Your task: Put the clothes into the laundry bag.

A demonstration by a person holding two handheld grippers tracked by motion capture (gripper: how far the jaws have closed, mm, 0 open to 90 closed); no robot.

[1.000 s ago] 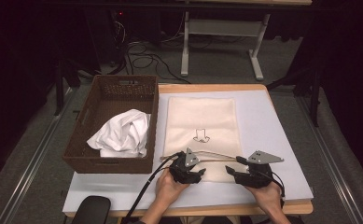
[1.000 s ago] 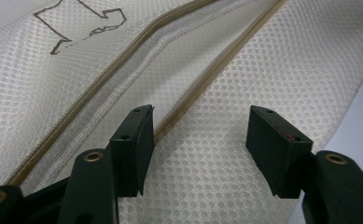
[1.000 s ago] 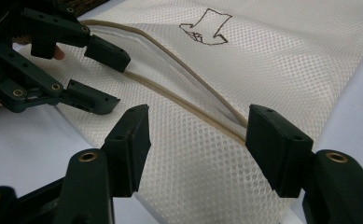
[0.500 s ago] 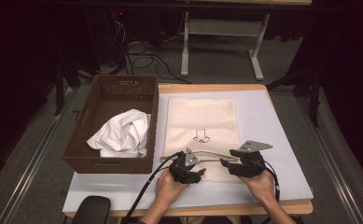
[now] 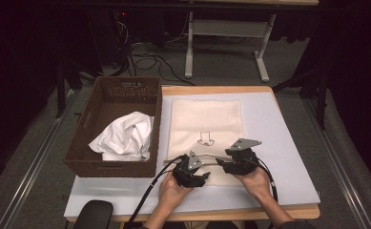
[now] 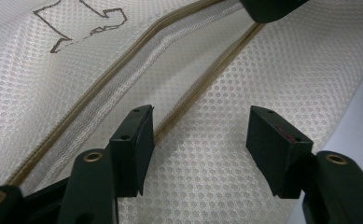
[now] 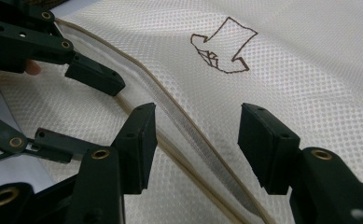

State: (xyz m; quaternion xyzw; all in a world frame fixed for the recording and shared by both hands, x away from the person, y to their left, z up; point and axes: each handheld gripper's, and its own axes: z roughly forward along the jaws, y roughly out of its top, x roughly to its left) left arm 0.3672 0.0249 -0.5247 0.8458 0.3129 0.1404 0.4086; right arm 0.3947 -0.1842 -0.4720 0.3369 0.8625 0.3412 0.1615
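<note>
Right gripper slid left, fingers narrowing slightly.

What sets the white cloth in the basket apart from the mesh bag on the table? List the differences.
1. The white cloth is crumpled into a heap; the mesh laundry bag lies spread flat.
2. The cloth sits inside the brown wicker basket; the bag lies on the table's pale mat.
3. The cloth is plain; the bag bears a small brown outline drawing and a tan-edged zipper opening.
Both are pale fabric.
</note>
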